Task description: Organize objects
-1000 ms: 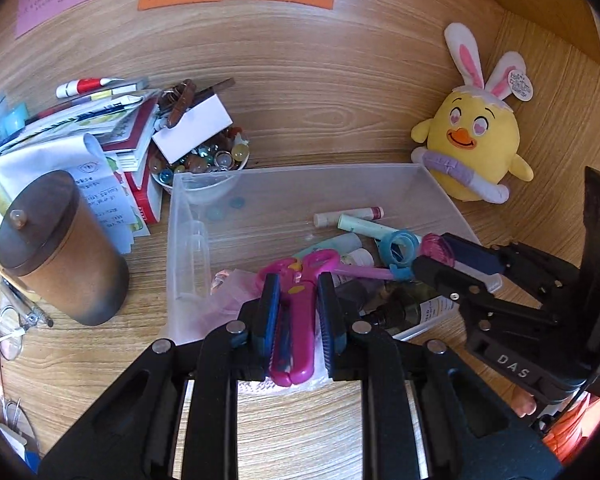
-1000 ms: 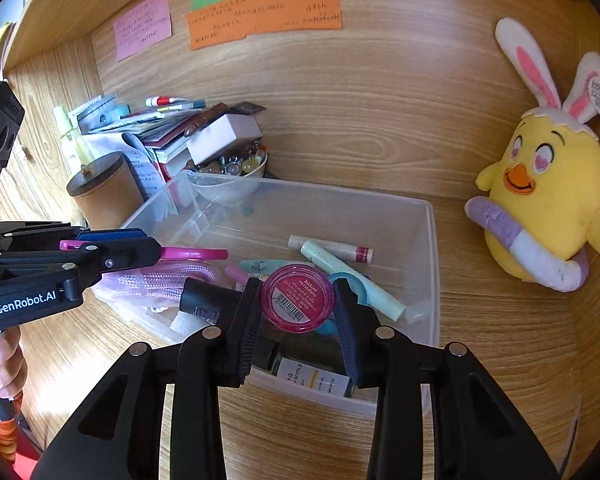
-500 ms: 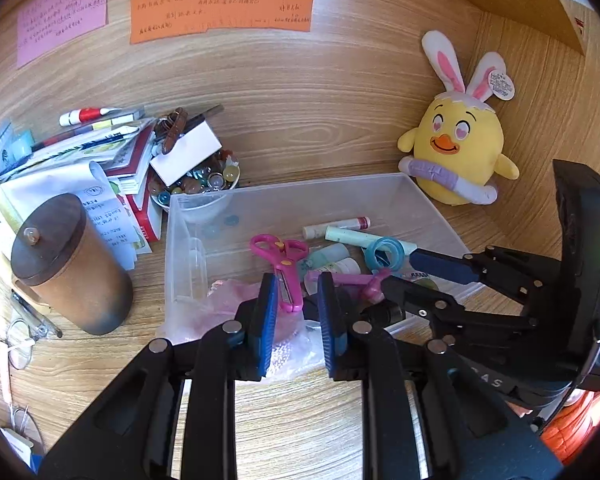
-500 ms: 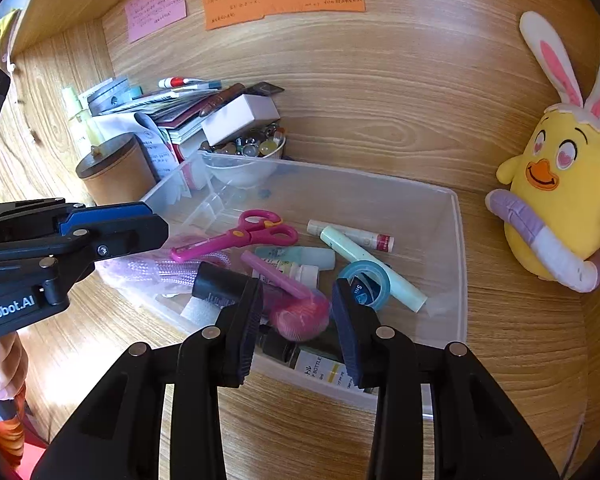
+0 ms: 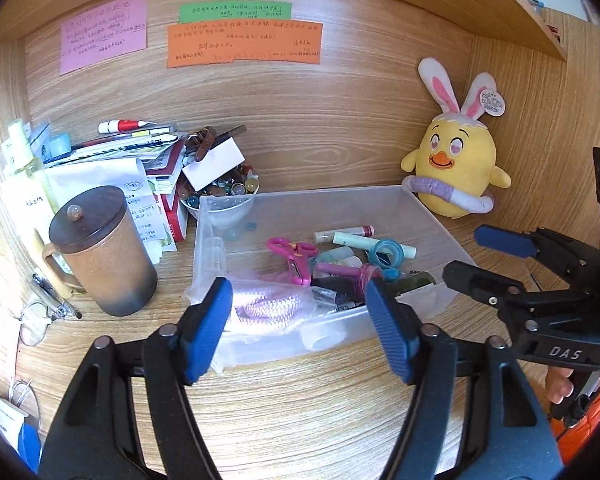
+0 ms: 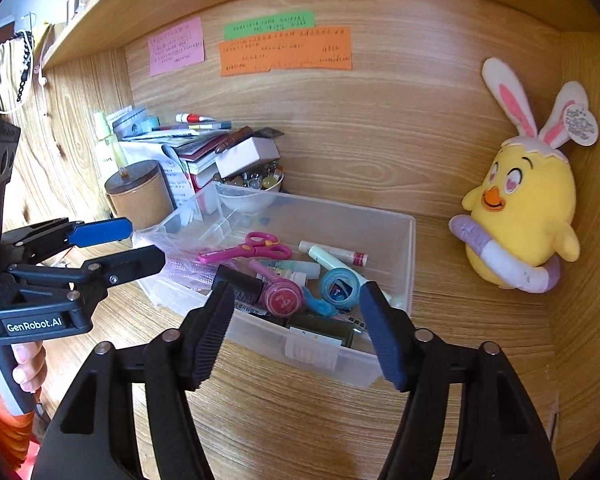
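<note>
Desk (image 5: 300, 408): wood-grain top, smooth, faintly shiny; back panel (image 6: 380, 128) the same grain
Storage bin (image 6: 410, 248): clear plastic, slightly frosted walls
Scissors (image 6: 246, 249): glossy pink plastic handles
Round pot (image 6: 283, 297): shiny pink plastic
Tape roll (image 6: 339, 285): glossy blue
Bag (image 5: 268, 304): thin crinkled clear film
Canister (image 5: 104, 256): matt, rough brown body; dark smooth lid
Chick toy (image 6: 520, 216): soft yellow plush cloth
Notes (image 5: 244, 44): matt coloured paper
Left gripper (image 5: 300, 320): matt black plastic; ribbed blue pads (image 5: 208, 324); metal pins
Right gripper (image 6: 296, 328): matt black plastic, ribbed pads (image 6: 214, 332)

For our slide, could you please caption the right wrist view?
Both claws open over clear bin holding pink scissors.
</note>
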A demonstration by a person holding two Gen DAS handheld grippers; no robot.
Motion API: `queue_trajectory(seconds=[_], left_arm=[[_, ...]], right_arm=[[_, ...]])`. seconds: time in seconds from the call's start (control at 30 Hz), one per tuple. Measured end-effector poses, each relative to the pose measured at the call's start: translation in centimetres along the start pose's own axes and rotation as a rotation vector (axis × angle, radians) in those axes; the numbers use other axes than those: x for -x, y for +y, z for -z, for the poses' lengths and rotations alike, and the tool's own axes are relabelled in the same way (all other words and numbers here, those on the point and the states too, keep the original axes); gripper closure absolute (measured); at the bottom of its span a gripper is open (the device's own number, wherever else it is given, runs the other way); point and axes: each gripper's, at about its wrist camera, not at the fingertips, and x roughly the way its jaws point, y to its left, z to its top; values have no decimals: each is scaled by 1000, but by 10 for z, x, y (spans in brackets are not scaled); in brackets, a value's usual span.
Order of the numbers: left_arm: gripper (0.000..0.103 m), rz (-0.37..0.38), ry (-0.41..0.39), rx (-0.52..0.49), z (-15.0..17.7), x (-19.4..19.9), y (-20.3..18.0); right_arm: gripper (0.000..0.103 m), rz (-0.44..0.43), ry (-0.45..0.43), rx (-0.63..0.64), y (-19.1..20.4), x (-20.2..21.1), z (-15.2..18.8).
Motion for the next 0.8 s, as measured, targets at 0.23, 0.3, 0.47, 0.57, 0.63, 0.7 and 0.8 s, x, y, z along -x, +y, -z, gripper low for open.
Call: queue_trajectory(seconds=[0.23, 0.3, 0.47, 0.57, 0.63, 0.7, 0.8], left_arm=[[14, -14, -14, 2, 15, 5, -2], [14, -12, -11, 6, 19, 5, -2], [13, -8, 1, 13, 27, 3, -2], [13, -7, 7, 17, 31, 1, -1], [13, -7, 10, 20, 32, 1, 0], [13, -5, 12, 23, 33, 0, 1], [13, -7, 15, 23, 34, -1, 0]], right_arm=[[20, 36, -4, 28, 5, 8, 14], [20, 34, 5, 27, 6, 6, 18], [20, 26, 23, 14, 6, 3, 27], [20, 20, 29, 6, 6, 2, 29], [20, 21, 31, 2, 6, 2, 30], [20, 19, 33, -3, 5, 1, 31], [20, 17, 36, -5, 5, 1, 31]])
